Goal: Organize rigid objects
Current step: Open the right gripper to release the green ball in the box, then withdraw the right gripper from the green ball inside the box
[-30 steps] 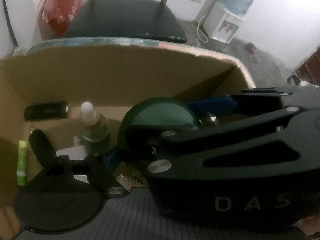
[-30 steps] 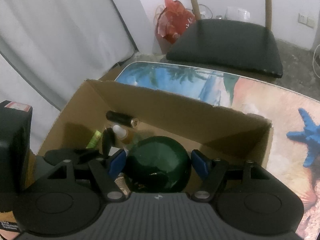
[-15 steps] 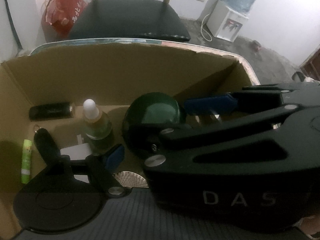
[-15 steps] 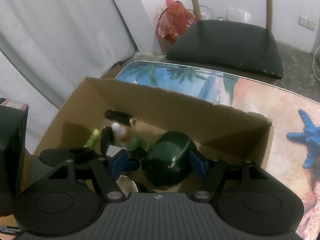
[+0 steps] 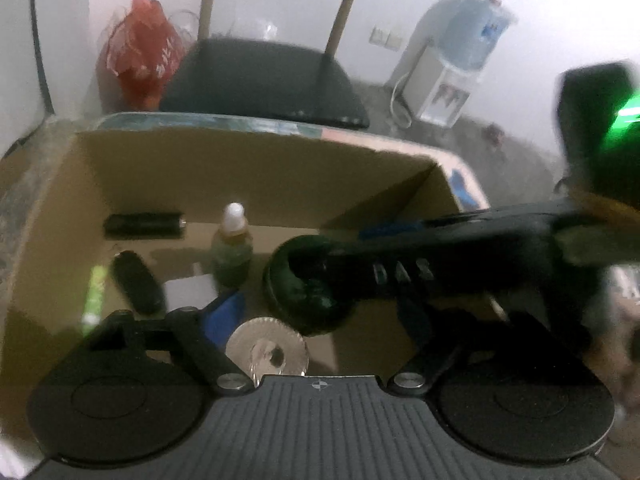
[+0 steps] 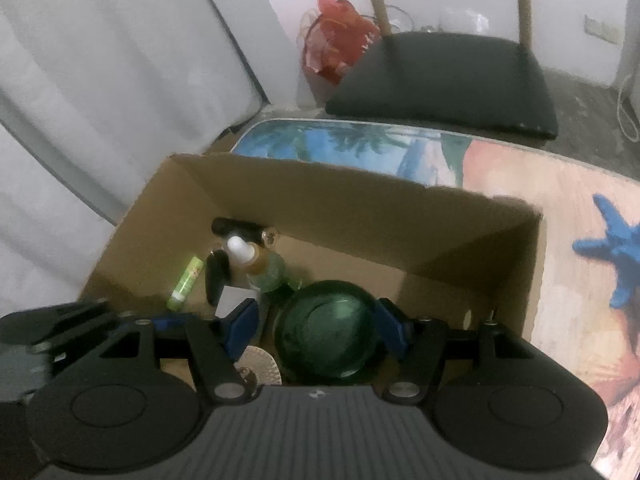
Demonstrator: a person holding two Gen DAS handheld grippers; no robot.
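Note:
A dark green jar [image 6: 326, 336] lies low in the cardboard box [image 6: 360, 204], flat face up. My right gripper [image 6: 316, 320] straddles it and its jaws are closing; the right blue pad touches the jar and a small gap shows at the left pad. In the left wrist view one of the right gripper's fingers [image 5: 360, 256] crosses over the jar [image 5: 296, 292]. My left gripper [image 5: 316, 310] is raised behind it, its jaws opening with nothing gripped; a toothed silver disc [image 5: 266, 354] lies below them.
On the box floor lie a dropper bottle [image 5: 232, 252], a black tube [image 5: 142, 224], a black fob [image 5: 136, 280], a green stick [image 5: 94, 292] and a white card [image 5: 190, 290]. A black chair [image 6: 448, 80] and a red bag [image 6: 336, 48] stand behind. A blue starfish [image 6: 616, 256] lies on the table mat.
The green jar tipped from upright to lying flat on the box floor. My left gripper drew back and up, baring the toothed disc. The right gripper stayed put, jaws narrowing.

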